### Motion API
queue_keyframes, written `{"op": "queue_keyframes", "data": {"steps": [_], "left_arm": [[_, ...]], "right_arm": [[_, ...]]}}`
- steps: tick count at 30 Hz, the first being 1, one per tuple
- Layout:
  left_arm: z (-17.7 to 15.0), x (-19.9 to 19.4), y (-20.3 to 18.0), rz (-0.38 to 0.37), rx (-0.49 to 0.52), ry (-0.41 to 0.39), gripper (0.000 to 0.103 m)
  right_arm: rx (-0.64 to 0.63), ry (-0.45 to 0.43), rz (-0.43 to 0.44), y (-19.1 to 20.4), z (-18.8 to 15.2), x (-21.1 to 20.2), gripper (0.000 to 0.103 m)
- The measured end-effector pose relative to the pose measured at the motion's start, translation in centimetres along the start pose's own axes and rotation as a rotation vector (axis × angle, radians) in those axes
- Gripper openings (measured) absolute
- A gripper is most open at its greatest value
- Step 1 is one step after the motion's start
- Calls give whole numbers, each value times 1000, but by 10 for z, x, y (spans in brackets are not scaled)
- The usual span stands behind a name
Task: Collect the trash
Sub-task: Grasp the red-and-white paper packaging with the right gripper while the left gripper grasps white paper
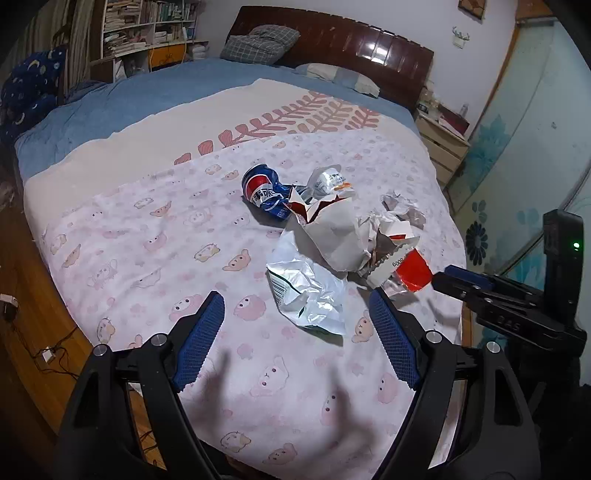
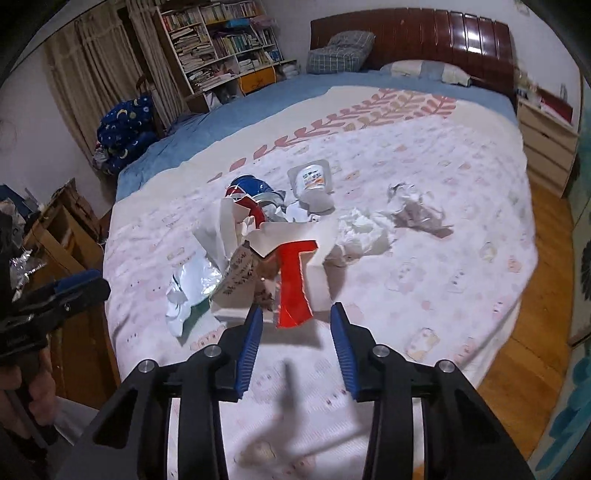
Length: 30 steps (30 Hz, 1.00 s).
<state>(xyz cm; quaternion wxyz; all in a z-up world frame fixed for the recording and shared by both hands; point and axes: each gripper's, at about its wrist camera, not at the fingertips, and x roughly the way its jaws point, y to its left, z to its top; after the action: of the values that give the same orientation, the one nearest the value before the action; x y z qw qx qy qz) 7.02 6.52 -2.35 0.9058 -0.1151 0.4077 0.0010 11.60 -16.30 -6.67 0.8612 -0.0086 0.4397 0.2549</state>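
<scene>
The lower part of each view is blocked by the black gripper frames, and the printing on the wrappers cannot be read. In the right wrist view the edges are smeared, so the nightstand (image 2: 546, 147) is seen only vaguely. A bookshelf (image 1: 147, 26) and a dark headboard (image 1: 332, 40) are seen beyond the bed (image 1: 147, 240). The trash is heaped near the foot edge of the bed: a crushed blue can (image 1: 264, 192), a small plastic cup (image 2: 314, 179), crumpled white paper (image 1: 332, 236), a silver foil bag (image 1: 310, 295) and a torn red-and-white carton (image 2: 293, 284). The left gripper (image 1: 295, 332) is held with fingers wide apart, the foil bag just ahead of them, untouched. The right gripper (image 2: 295, 332) has fingers partly apart, nothing clamped, the red carton just ahead of their tips.
</scene>
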Motion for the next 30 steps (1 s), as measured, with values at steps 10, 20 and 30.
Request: {"op": "queue_keyframes", "data": {"steps": [10,20,30], "left_arm": [[-6,9,-9,29,52,34,80],[-7,34,-3,18,31,120,80],[36,71,-15,-153,-79,85,82]], "right_arm": [[21,69,35,5,16,58,8],[43,-33,114,-1,23,16,3],[178,-127,134,-57,18,-38,3]]}}
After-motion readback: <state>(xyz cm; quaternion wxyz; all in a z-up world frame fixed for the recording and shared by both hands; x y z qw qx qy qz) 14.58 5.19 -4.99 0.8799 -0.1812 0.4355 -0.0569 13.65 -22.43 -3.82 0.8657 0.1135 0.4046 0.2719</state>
